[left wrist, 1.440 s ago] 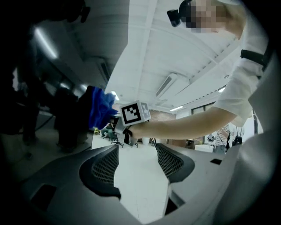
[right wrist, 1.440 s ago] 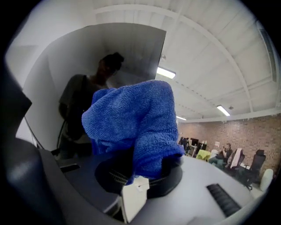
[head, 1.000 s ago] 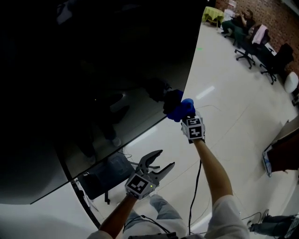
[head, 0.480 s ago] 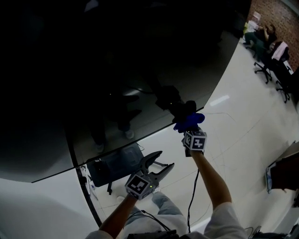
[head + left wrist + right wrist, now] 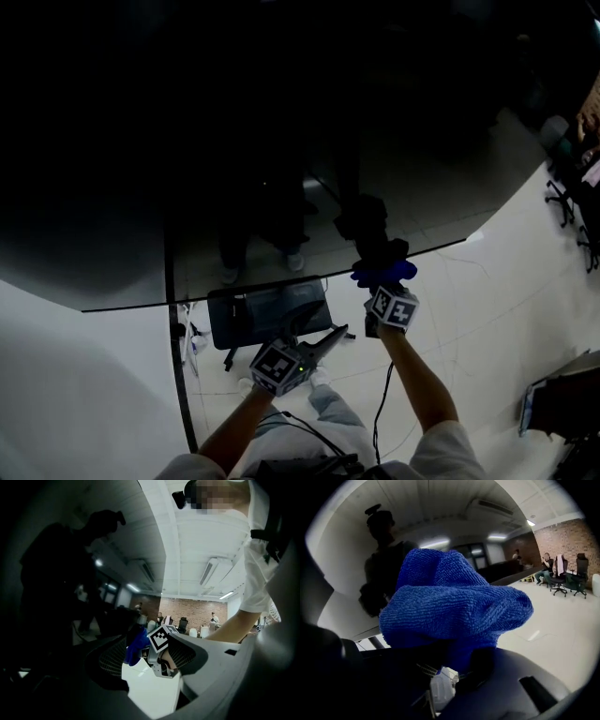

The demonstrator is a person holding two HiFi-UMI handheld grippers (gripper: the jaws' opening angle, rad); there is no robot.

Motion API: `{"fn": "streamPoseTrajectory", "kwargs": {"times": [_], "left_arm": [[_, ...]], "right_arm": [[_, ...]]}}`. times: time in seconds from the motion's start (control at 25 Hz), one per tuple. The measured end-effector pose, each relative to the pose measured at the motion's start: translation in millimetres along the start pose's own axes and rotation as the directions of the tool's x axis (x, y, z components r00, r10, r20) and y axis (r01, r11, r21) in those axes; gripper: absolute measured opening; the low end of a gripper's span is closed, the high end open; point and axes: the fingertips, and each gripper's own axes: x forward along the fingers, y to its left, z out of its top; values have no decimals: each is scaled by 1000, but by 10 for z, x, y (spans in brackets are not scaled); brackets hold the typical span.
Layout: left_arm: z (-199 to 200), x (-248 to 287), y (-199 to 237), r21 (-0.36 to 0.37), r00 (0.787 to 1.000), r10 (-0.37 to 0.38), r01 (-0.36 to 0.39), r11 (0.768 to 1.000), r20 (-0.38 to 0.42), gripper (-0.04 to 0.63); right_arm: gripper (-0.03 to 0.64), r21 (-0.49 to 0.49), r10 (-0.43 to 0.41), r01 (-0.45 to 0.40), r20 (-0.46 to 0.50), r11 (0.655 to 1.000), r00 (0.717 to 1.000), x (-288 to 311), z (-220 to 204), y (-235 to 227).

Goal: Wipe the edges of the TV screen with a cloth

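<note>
A: Your blue cloth (image 5: 382,273) sits bunched against the lower edge of the TV screen (image 5: 234,141), right of that edge's middle; it touches the dark glass, and its reflection shows just above it.

B: Your right tongs (image 5: 380,283) have it; in the right gripper view they are closed on the cloth, which bulges out over both tips and fills most of the picture.

A: The marker cube (image 5: 392,307) of those tongs hangs just below the cloth; your right forearm (image 5: 417,375) runs down from it toward the bottom of the head view.

B: Your left tongs (image 5: 326,341) are lower and to the left, apart from the screen, held over the white floor (image 5: 469,337); they point up toward the right tongs.

A: In the left gripper view your left tongs stand wide apart with nothing gripped; between them, farther off, you see the cloth and the other tongs' cube.

B: The screen itself is black and glossy; your dark outline is mirrored in it.

A: Beyond, at the far right of the right gripper view, office chairs (image 5: 562,581) stand before a brick wall (image 5: 567,538); people (image 5: 544,569) sit there, too small to tell more.
</note>
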Motion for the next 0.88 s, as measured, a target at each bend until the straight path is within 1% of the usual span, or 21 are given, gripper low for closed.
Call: {"fn": "streamPoseTrajectory", "kwargs": {"times": [0.12, 0.2, 0.24, 0.36, 0.4, 0.48, 0.6, 0.64, 0.72, 0.8, 0.84, 0.88], "left_arm": [[119, -447, 327, -25, 997, 65, -64, 998, 31, 256], [176, -710, 498, -33, 992, 111, -109, 993, 51, 256], [173, -849, 576, -28, 990, 133, -131, 991, 58, 256], [51, -1310, 832, 14, 979, 190, -192, 981, 79, 256], [64, -1475, 918, 0, 971, 223, -224, 975, 92, 256], [86, -1828, 1109, -43, 947, 300, -297, 954, 113, 255], [-57, -2403, 1404, -32, 910, 394, -393, 919, 127, 256], [-97, -2600, 1482, -40, 895, 426, -425, 904, 130, 256], [-100, -2984, 1606, -79, 860, 491, -485, 871, 138, 256], [-77, -3350, 1711, -124, 816, 559, -545, 829, 149, 256], [-98, -3523, 1764, -125, 795, 588, -574, 809, 153, 256], [-112, -3686, 1809, -109, 776, 612, -602, 791, 156, 255]], "right_arm": [[78, 5, 59, -59, -43, 998, 997, 140, -222, 624], [78, -13, 96, -97, -80, 995, 992, 217, -377, 1032], [78, -29, 112, -116, -100, 993, 989, 244, -471, 1240], [78, -98, 169, -185, -152, 978, 974, 303, -776, 1913], [78, -123, 192, -214, -171, 969, 966, 330, -879, 2155], [78, -153, 238, -275, -220, 949, 946, 406, -1088, 2627], [78, -155, 284, -337, -288, 928, 914, 533, -1384, 3152], [79, -172, 293, -357, -309, 918, 905, 547, -1472, 3304], [78, -218, 322, -412, -353, 885, 878, 544, -1665, 3654], [78, -242, 366, -480, -396, 843, 842, 539, -1869, 4075], [79, -251, 389, -515, -415, 820, 822, 544, -1957, 4304], [78, -262, 410, -547, -432, 795, 803, 554, -2031, 4538]]}}
